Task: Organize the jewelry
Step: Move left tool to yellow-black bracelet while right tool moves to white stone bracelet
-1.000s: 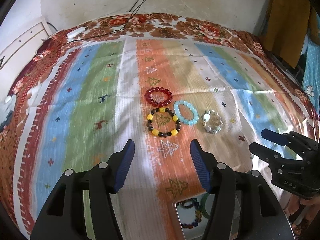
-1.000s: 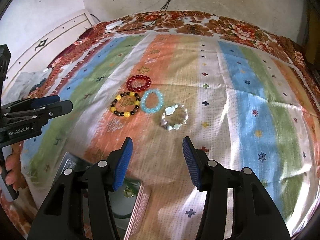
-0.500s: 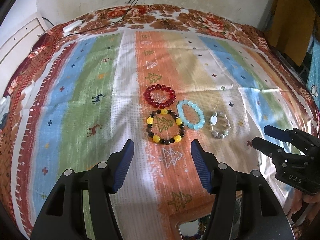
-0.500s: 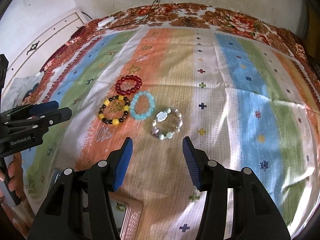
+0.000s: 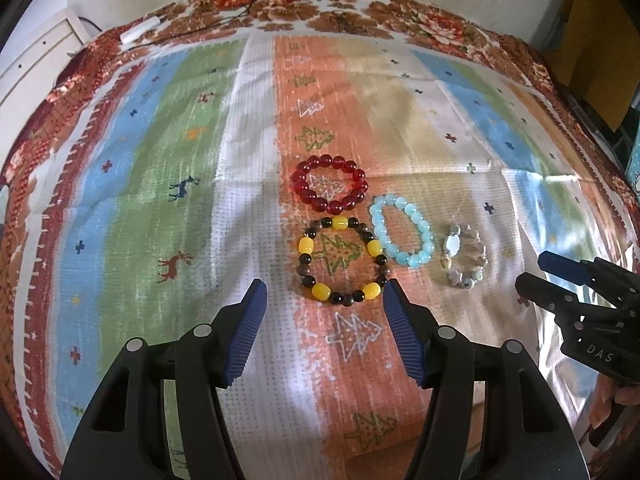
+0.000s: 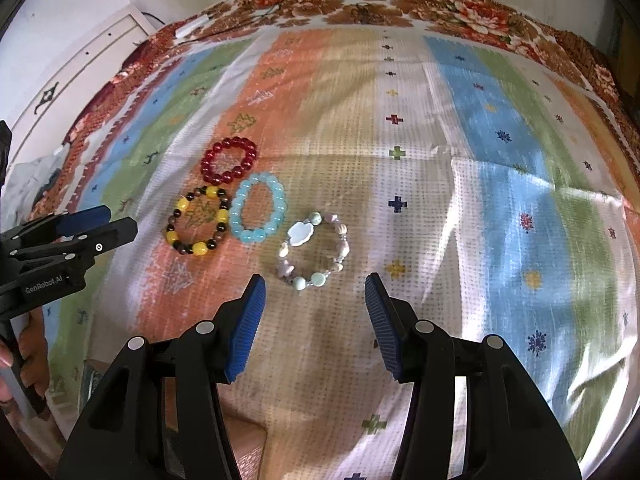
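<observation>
Several bead bracelets lie together on the striped cloth: a red one [image 5: 329, 188] [image 6: 228, 160], a yellow-and-dark one [image 5: 342, 261] [image 6: 199, 220], a light blue one [image 5: 401, 230] [image 6: 258, 213], and a pale mixed-bead one with a white charm [image 5: 464, 255] [image 6: 313, 249]. My left gripper [image 5: 324, 292] is open and empty, just short of the yellow-and-dark bracelet. My right gripper [image 6: 314, 286] is open and empty, just short of the pale bracelet. Each gripper also shows in the other's view, the right one [image 5: 536, 272] and the left one [image 6: 116, 218].
The striped cloth [image 5: 160, 184] covers a bed with a floral border [image 5: 360, 12]. A white cable and adapter [image 5: 140, 32] lie at the far edge. White furniture [image 6: 80, 64] stands at the left. A box edge [image 6: 244, 452] shows low, partly hidden by my right gripper.
Both grippers have moved forward toward the bracelets, which now look larger and closer. The open jewelry box near the bottom has slid almost out of sight. Both stay open.
</observation>
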`<state>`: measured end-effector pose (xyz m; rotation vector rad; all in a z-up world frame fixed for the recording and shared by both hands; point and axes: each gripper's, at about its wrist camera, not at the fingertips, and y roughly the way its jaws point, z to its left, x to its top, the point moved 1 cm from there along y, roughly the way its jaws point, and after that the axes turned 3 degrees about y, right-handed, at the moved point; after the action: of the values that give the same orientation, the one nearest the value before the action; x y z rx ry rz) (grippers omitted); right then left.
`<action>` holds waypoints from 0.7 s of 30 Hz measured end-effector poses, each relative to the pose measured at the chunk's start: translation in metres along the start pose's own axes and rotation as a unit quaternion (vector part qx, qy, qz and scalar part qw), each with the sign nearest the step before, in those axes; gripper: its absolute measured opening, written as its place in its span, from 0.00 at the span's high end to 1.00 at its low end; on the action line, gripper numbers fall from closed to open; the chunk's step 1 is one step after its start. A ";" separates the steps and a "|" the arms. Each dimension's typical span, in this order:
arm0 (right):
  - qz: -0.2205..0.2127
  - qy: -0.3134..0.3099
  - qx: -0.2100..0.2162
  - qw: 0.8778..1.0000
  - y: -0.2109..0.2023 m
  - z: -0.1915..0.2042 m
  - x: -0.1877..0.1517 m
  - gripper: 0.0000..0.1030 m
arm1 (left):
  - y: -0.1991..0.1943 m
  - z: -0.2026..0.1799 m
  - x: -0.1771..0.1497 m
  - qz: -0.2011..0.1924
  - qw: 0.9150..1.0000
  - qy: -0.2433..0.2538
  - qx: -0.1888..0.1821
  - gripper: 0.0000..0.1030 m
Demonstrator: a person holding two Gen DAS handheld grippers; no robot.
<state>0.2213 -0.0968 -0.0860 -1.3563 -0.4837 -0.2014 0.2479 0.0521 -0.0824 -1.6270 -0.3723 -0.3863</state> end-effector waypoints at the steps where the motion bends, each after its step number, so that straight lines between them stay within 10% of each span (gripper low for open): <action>1: 0.003 -0.001 -0.001 1.000 0.002 0.000 0.001 0.50 | 0.003 0.001 0.001 0.004 1.000 -0.001 0.000 0.41; 21: 0.057 0.008 -0.021 0.998 0.058 -0.014 0.013 0.50 | 0.061 0.002 0.012 0.065 0.997 0.023 0.017 0.41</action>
<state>0.2595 -0.0961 -0.1336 -1.4175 -0.3884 -0.1292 0.2862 0.0487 -0.1313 -1.5962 -0.2362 -0.3172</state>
